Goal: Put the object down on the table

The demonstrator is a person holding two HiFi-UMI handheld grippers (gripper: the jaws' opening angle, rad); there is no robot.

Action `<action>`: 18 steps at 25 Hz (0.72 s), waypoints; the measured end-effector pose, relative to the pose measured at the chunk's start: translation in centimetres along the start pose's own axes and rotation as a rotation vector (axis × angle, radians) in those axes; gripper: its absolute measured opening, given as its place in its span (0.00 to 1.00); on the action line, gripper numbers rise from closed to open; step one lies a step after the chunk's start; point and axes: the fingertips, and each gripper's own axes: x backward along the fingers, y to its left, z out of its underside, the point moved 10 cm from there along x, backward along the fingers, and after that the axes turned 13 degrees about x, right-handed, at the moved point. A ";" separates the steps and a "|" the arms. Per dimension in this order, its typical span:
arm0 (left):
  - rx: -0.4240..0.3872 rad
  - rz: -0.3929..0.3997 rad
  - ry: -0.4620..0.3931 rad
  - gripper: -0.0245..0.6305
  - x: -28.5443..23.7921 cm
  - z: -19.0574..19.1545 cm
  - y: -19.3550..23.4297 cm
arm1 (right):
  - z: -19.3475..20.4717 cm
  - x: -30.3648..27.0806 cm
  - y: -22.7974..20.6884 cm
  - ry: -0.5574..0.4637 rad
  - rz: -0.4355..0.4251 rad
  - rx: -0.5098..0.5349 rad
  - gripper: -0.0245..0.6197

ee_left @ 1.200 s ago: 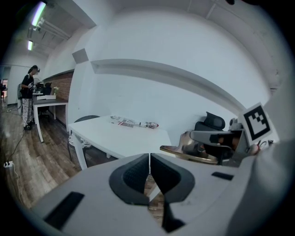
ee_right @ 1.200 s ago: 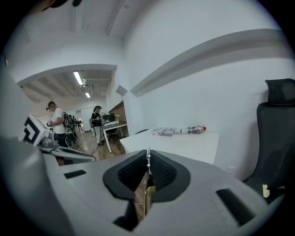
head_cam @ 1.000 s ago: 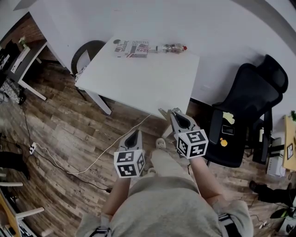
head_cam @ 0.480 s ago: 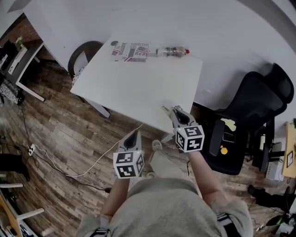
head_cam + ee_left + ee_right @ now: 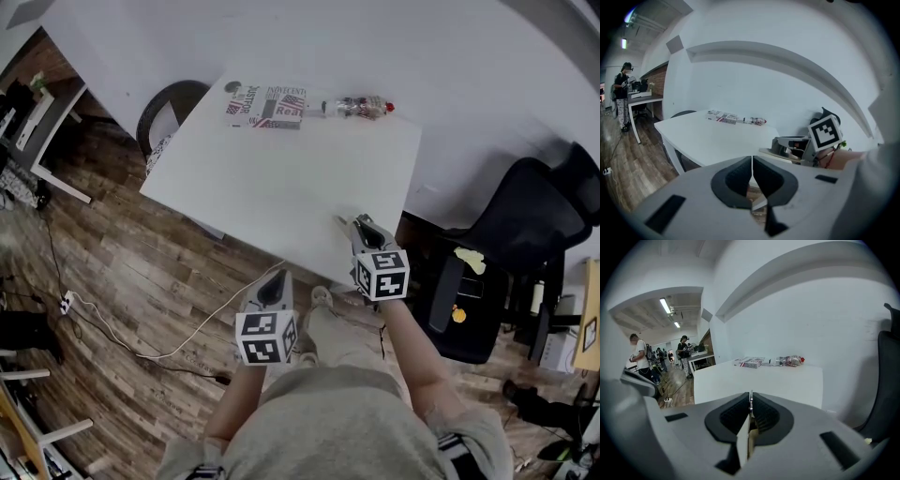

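Note:
My right gripper (image 5: pixel 362 226) hangs over the near edge of the white table (image 5: pixel 281 178), shut on a thin pale flat piece (image 5: pixel 343 221). In the right gripper view this piece (image 5: pixel 743 437) stands edge-on between the closed jaws of that gripper (image 5: pixel 750 401). The left gripper view catches the right gripper (image 5: pixel 797 146) with the flat piece (image 5: pixel 769 152) sticking out leftward. My left gripper (image 5: pixel 275 281) stays lower, over the wooden floor in front of the table, and is shut with nothing in it (image 5: pixel 752 161).
At the table's far edge lie a printed box (image 5: pixel 265 105) and a plastic bottle (image 5: pixel 361 106) on its side. A black office chair (image 5: pixel 525 225) stands to the right, a dark round chair (image 5: pixel 173 108) behind the table's left corner. A white cable (image 5: pixel 187 328) crosses the floor.
The right gripper has moved forward from in front of the table to over its near edge, still holding the flat piece. The left gripper has barely moved.

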 end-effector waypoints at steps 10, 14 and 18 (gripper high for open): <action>-0.006 0.012 0.020 0.05 -2.2 -0.5 0.0 | 0.8 -2.9 -1.1 0.034 -0.011 -0.020 0.08; -0.004 0.015 0.025 0.05 -2.6 -0.5 -0.1 | 1.5 -3.6 -1.6 0.070 -0.014 -0.029 0.07; -0.001 0.014 0.024 0.05 -2.9 -0.6 -0.1 | 2.3 -4.1 -1.9 0.099 -0.008 -0.040 0.07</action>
